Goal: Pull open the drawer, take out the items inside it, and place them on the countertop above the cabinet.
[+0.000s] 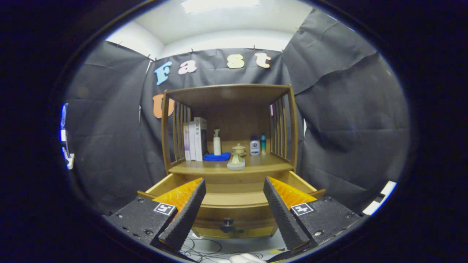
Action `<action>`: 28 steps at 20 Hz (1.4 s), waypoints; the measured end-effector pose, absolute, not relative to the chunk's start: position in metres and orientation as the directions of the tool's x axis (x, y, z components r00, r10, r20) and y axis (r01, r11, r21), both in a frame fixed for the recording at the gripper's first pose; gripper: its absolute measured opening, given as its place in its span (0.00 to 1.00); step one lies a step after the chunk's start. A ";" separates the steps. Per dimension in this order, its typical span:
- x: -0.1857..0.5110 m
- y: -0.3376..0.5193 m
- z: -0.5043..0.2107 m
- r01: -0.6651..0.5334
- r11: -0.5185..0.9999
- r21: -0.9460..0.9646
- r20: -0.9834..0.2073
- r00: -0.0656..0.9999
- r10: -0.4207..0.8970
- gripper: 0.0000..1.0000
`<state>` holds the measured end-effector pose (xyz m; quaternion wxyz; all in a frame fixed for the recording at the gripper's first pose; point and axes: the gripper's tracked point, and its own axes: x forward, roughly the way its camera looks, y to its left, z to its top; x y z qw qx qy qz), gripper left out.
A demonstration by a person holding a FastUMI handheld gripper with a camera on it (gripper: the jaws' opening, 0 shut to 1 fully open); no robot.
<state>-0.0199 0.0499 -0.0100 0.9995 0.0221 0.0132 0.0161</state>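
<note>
Facing the wooden cabinet [228, 109], the hand-held gripper [234, 215] hangs with its two fingers spread wide, pinching nothing. One drawer [234, 199] stands pulled open between and just beyond the fingers, its dark knob [227, 221] on the front panel; what lies inside is hidden. On the bench [256, 166] above, left to right: three upright books [195, 140], one blue cloth [216, 157], one white pump bottle [217, 143], one pale ceramic piece [236, 160] before one small lidded pot [239, 149], then two small bottles [255, 147].
</note>
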 end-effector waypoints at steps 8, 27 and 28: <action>0.009 0.059 -0.088 -0.036 0.999 0.019 -0.158 0.987 0.039 1.00; 0.058 0.069 -0.131 -0.027 0.999 -0.019 -0.166 0.986 0.024 1.00; 0.060 0.071 -0.131 -0.031 0.999 -0.009 -0.162 0.986 0.029 1.00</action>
